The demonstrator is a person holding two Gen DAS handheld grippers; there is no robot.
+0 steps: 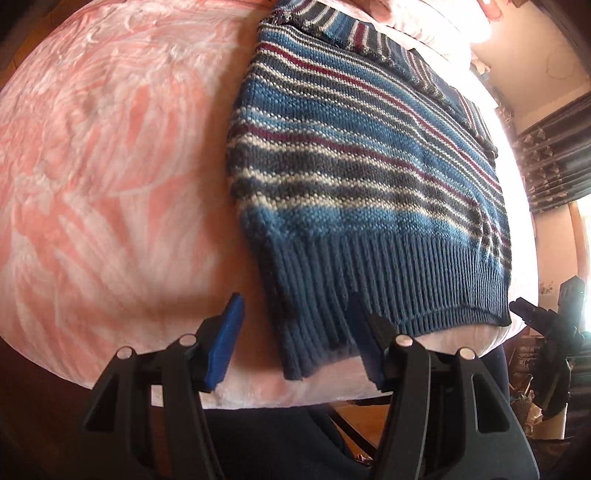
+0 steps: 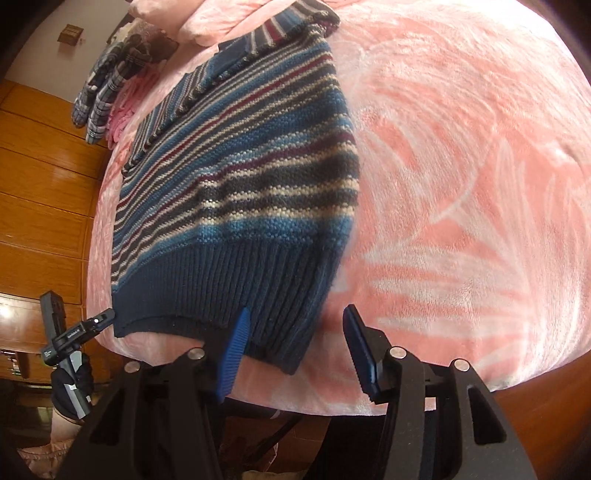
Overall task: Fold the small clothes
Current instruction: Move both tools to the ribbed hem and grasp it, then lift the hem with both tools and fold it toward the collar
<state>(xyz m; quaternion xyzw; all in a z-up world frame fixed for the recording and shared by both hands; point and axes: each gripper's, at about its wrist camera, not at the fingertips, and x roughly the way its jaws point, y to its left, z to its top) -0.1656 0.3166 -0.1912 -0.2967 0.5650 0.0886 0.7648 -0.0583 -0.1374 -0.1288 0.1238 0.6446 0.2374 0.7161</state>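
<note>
A knitted sweater (image 1: 369,155) striped in blue, grey, white and maroon lies flat on the pink blanket (image 1: 110,166), its dark blue ribbed hem toward me. My left gripper (image 1: 297,343) is open at the bed's near edge, with the hem's left corner (image 1: 295,354) between its blue pads. In the right wrist view the sweater (image 2: 240,166) lies left of centre. My right gripper (image 2: 297,350) is open too, and the hem's right corner (image 2: 288,350) sits between its fingers. Each gripper shows in the other's view: the right gripper (image 1: 532,314) and the left gripper (image 2: 81,328).
Plaid clothes (image 2: 107,85) and a pink garment (image 2: 120,118) lie at the far side of the bed near a pillow (image 2: 207,22). Wooden wardrobe panels (image 2: 44,166) stand on one side, a dark curtain (image 1: 554,162) by a bright window on the other. The bed edge (image 1: 295,395) is just below the fingers.
</note>
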